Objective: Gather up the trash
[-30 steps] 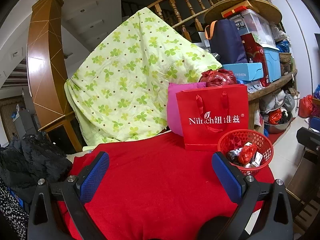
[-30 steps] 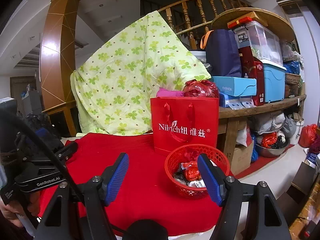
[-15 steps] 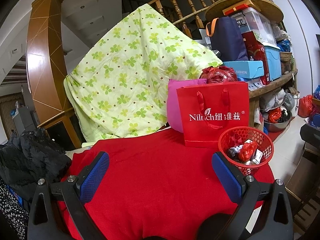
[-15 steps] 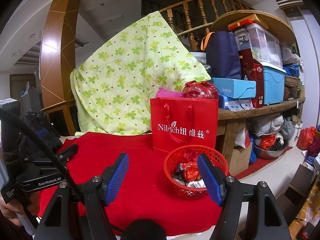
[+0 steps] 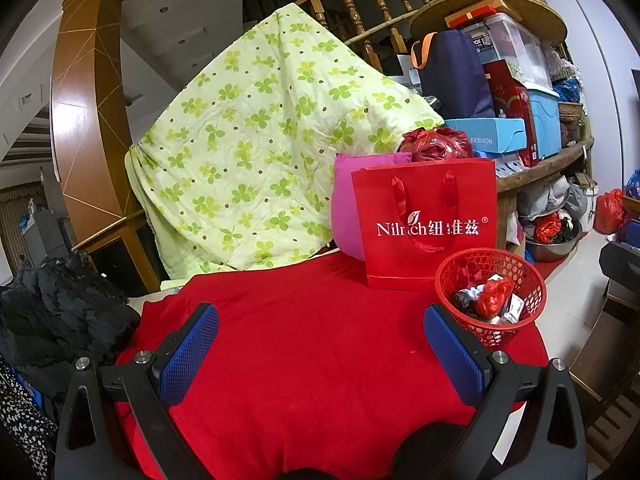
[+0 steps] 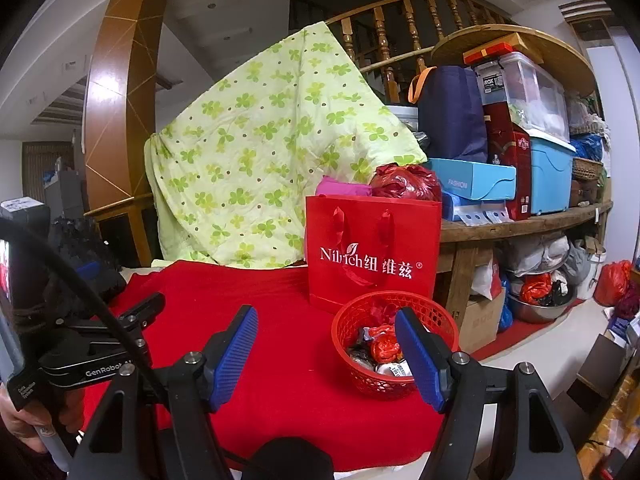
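A small red mesh basket point(image 5: 520, 276) point(image 6: 352, 320) holds several crumpled wrappers point(image 5: 490, 298) point(image 6: 382, 346) and stands at the right end of a table under a red cloth point(image 5: 312, 344) point(image 6: 288, 312). My left gripper point(image 5: 320, 344) hovers open above the cloth, left of the basket, nothing between its blue pads. In the right wrist view my right gripper point(image 6: 326, 344) is open too, its right pad in front of the basket. The left gripper's body point(image 6: 100, 344) shows at that view's left, held by a hand point(image 6: 20, 424).
A red paper gift bag point(image 5: 424, 224) point(image 6: 372, 248) stands just behind the basket, a pink bag point(image 5: 344, 208) beside it. A green-patterned quilt point(image 5: 260, 140) drapes over the stair rail behind. Cluttered wooden shelves point(image 6: 532, 220) fill the right; black clothing point(image 5: 60, 312) lies left.
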Motion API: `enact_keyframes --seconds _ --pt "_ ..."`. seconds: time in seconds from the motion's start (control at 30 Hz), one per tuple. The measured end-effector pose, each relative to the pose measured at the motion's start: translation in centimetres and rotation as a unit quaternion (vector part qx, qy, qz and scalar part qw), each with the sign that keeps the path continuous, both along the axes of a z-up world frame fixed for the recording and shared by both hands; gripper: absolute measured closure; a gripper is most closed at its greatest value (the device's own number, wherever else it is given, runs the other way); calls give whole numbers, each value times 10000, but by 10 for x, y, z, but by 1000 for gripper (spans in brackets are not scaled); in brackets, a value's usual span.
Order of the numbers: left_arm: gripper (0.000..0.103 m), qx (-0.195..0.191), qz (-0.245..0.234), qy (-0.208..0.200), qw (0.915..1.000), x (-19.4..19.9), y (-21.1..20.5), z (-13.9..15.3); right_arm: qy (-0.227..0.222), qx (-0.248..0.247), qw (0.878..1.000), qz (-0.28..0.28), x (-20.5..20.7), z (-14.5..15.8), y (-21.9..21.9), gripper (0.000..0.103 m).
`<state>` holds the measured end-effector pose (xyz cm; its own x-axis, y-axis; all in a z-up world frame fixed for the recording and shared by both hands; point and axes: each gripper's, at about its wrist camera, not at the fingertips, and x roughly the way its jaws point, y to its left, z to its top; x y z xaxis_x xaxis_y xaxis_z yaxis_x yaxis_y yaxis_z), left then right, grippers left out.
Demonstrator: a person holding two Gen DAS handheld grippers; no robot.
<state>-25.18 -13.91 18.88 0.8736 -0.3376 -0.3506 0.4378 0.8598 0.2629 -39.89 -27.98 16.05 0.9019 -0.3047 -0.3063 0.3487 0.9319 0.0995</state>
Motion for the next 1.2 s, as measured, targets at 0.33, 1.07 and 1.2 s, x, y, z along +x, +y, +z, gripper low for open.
enact_keyframes --seconds 0.33,1.07,1.2 --pt "1 104 -28 44 9999 0 -7 -7 56 49 10000 -63 3 -5 -6 28" --pt "1 225 -84 132 9996 -1 -14 -16 31 183 9998 -117 2 -10 -10 28" --pt "1 230 -92 153 9996 0 -13 -18 24 175 9998 -90 5 -9 -7 28"
